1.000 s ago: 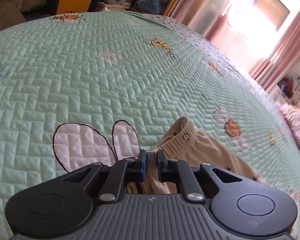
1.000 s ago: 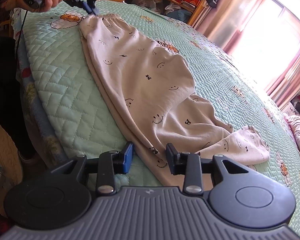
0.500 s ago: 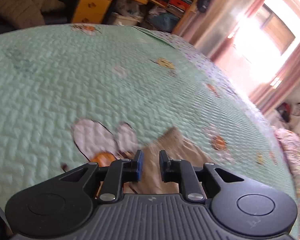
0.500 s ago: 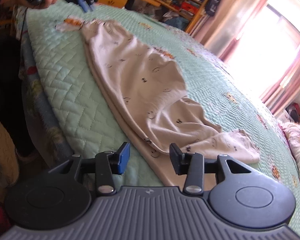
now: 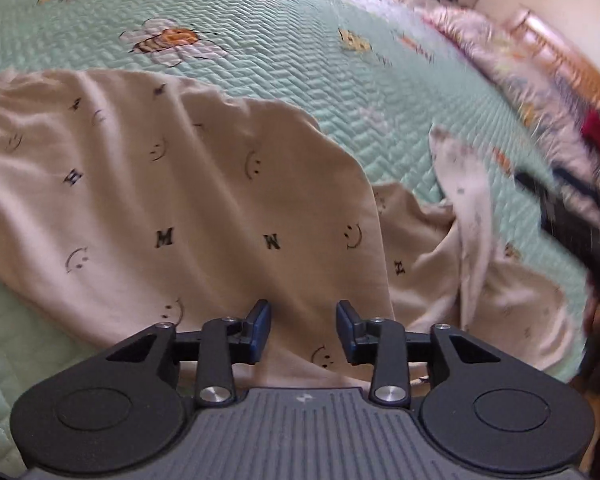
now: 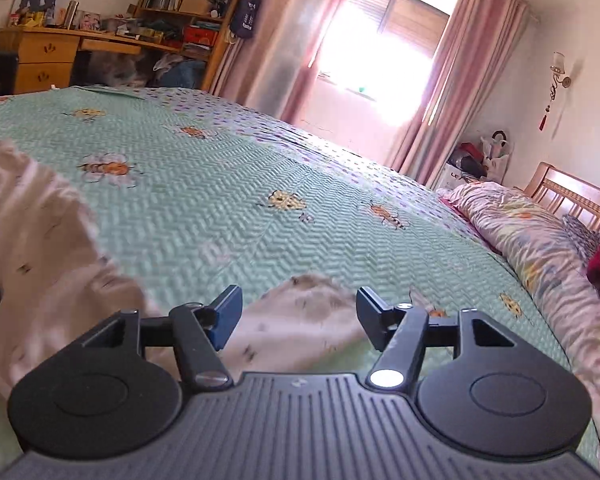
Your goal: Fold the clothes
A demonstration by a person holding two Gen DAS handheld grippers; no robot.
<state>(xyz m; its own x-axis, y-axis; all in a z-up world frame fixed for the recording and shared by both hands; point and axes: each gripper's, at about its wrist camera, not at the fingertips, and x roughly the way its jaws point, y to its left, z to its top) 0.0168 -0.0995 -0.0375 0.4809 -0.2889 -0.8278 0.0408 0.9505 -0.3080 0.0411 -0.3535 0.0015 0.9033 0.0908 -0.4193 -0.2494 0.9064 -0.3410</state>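
Both grippers had let go since a second earlier: back then the left gripper [image 5: 303, 330] was pinched on the waistband and the right gripper [image 6: 298, 317] sat by the leg hem, and now each had swung to a different view. Jaws on both had just been opening, and neither pinched anything; the fingers stood spread with only cloth lying below the gap.

So the beige trousers [image 5: 172, 200] were lying on the mint quilted bedspread [image 5: 284, 52], roughly folded lengthwise, one leg laid over the other. Print was little smiley faces and M/W letters in dark ink. In the left wrist view the top layer filled everything from 9 to 12 o'clock, its edge curving down toward the gripper, while the lower leg stuck out at 3 o'clock, rumpled, with a paler inside-out flap standing up. A bee flower print [image 5: 172, 40] showed at 11 o'clock.

Right wrist view was blurry: trouser cloth at 9 o'clock and a cuff end between the spread fingers.
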